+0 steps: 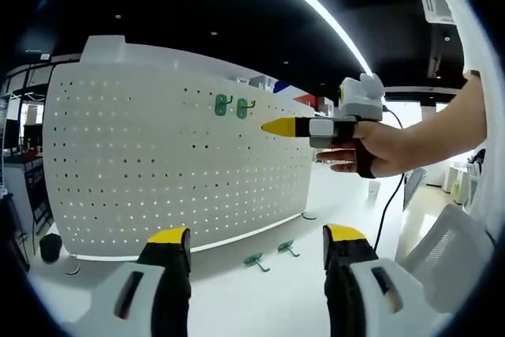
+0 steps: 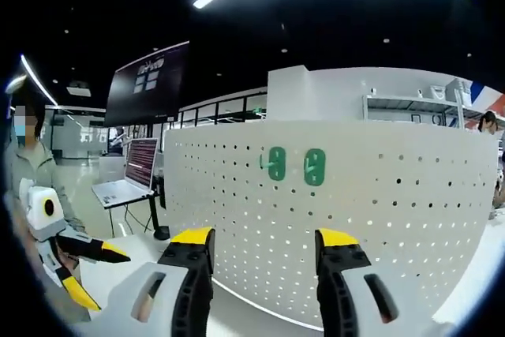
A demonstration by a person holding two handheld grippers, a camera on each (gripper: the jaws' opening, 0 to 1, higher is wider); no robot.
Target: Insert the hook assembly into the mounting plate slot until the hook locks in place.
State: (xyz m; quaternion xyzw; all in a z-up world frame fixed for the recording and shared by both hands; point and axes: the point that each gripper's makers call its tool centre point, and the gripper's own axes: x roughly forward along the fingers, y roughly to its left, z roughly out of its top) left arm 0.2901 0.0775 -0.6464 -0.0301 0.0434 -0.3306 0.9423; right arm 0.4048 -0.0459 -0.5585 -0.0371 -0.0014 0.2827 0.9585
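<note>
Left gripper view shows the white pegboard [image 1: 158, 155] standing on the tabletop [image 1: 260, 297], two green hooks [image 1: 234, 106] already seated in its upper holes, and two more loose hooks [image 1: 271, 255] lying at its foot, so roughly half the job seems left. The left gripper [image 1: 256, 246] has its jaws apart and empty. The right gripper [image 2: 264, 246] faces the mounted hooks, jaws likewise apart with nothing between them.

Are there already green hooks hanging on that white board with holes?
Yes: two green hooks sit side by side high on the pegboard.
</note>
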